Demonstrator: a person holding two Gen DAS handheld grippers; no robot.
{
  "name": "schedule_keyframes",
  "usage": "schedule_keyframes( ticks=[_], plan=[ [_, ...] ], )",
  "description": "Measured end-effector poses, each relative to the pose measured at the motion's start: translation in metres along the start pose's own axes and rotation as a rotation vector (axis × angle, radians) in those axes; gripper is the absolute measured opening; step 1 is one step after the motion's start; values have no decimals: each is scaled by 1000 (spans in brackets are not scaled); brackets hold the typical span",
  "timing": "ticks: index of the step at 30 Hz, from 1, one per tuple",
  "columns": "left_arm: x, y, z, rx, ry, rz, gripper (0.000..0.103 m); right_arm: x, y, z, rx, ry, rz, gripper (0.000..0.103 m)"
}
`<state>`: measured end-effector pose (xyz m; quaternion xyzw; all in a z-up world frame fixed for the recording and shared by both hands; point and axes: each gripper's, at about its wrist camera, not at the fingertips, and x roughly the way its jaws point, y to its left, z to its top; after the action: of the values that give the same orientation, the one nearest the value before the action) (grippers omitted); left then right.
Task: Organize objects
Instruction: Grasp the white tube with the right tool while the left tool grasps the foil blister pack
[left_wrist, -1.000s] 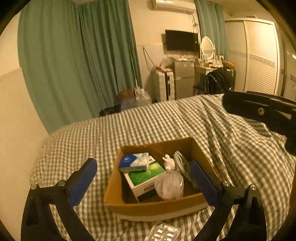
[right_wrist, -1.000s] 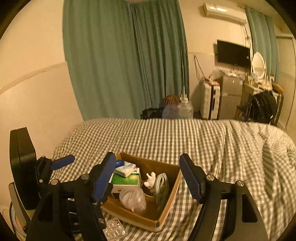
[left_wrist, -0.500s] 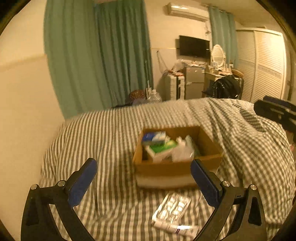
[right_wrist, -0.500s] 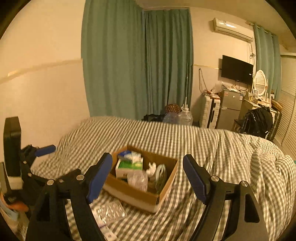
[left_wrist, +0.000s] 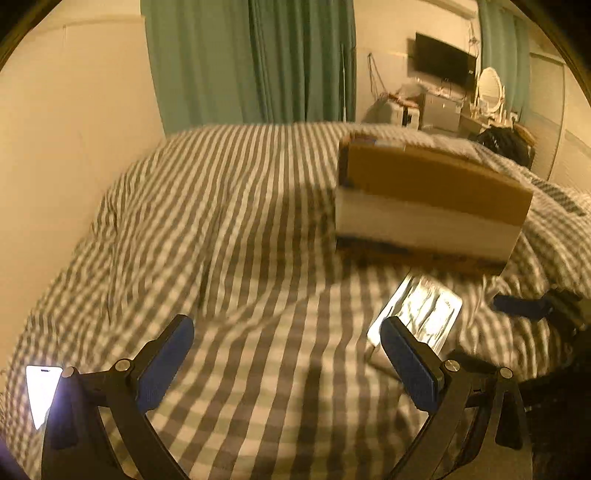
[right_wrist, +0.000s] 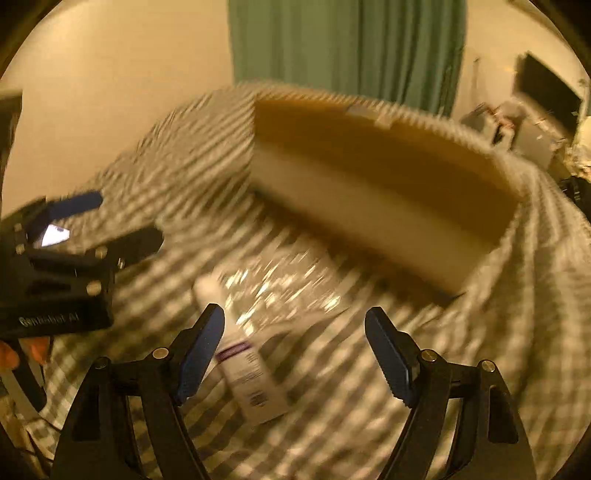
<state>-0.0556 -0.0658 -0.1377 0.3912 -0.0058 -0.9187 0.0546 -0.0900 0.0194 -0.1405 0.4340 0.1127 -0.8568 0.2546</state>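
A brown cardboard box (left_wrist: 432, 192) with a white lower band sits on the checked bedspread; I see it from the side, so its contents are hidden. In front of it lie a silver blister pack (left_wrist: 424, 310) and a white tube (right_wrist: 243, 369). My left gripper (left_wrist: 288, 363) hangs open low over bare bedspread, left of the blister pack. My right gripper (right_wrist: 295, 358) is open just above the tube and the blister pack (right_wrist: 280, 288), with the box (right_wrist: 376, 195) beyond. Nothing is held. The right wrist view is blurred.
The checked bedspread (left_wrist: 221, 229) is rumpled. A cream wall (left_wrist: 74, 129) runs along the bed's left side, with green curtains (left_wrist: 258, 62) behind. A lit phone screen (left_wrist: 42, 387) glows at the left gripper's base. Furniture and a television (left_wrist: 443, 61) stand at the back right.
Both grippers have dropped low toward the bed in front of the box. The box's contents have gone out of sight. The blister pack and tube now lie close under the right gripper.
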Motion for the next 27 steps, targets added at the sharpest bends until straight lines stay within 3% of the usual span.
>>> schedule_keyframes(
  ticks=[2,4,6,11,19,27],
  plan=[
    [0,3,0,-19,9,-1,103,13,7,-4,2,44,52,68],
    [-2,3,1,-22,3,-14,103,20,14,-6,-20,70,49,62],
    [0,2,1,-17,10,-15,103,23,16,-9,-24,92,61,45],
    [6,4,2,-28,32,-12,103,12,17,-11,-50,97,68,18],
    [4,-6,4,6,35,8,103,-41,-9,-24,4,10,12,16],
    [9,-54,8,101,29,-89,103,-73,-67,-21,140,-56,-126,16]
  ],
)
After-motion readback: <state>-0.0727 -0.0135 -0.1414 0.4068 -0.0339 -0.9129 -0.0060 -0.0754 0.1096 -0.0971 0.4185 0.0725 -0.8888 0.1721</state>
